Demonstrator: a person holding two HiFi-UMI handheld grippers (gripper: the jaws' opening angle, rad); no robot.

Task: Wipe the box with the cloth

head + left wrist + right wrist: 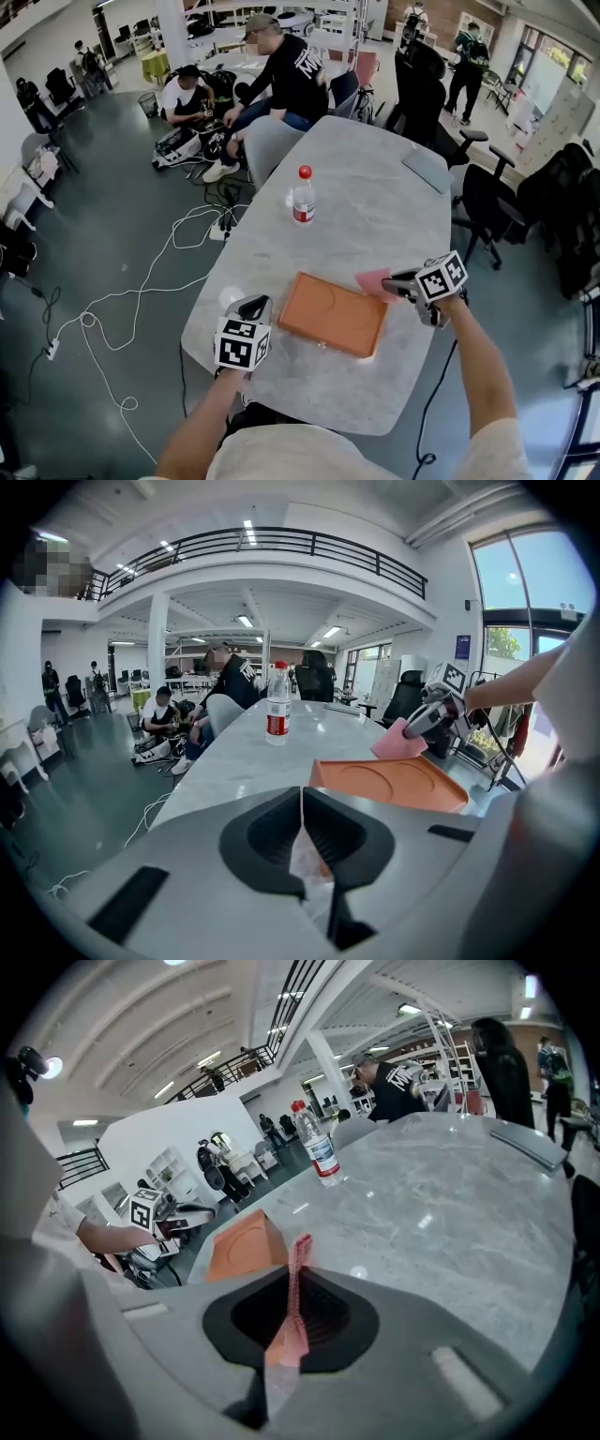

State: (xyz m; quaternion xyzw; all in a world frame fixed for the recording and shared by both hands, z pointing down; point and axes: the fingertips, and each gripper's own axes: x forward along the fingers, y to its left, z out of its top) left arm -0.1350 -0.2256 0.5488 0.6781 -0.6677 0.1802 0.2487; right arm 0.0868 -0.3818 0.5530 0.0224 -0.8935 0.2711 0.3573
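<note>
Left tongs [255, 302]: nearest the head camera, at 7 o'clock in its view; jaws pressed together on nothing, just beside the box's 9 o'clock end and apart from it
Right tongs [390, 281]: at 4 o'clock in the head view; jaws clamped on one edge of the cloth, the rest sticking out past the tips
Cloth [373, 280]: pink, small, at the box's 2 o'clock corner; I cannot tell whether it touches the rim
Box [333, 315]: orange, flat and shallow, on the tabletop's near half between the two tongs; long axis roughly 10 to 4 o'clock
Box contents: nothing; only two pressed rings show on its upper face
Key relation: from the right tongs the box's bare face lies at 8 o'clock, so a stroke along the long axis would run toward the left tongs
Nearer hand: the right, which has the cloth, is already at the box; the left looks placed to steady the 9 o'clock end, though that is a guess
Stage: likely the very start of wiping, with the whole face ahead of the cloth
Bottle [303, 195]: red cap on, upright, at 12 o'clock from the box and well apart; fill level too small to read
Tabletop [375, 216]: grey, marbled
Risk: the box may slide under the cloth if nothing holds it
</note>
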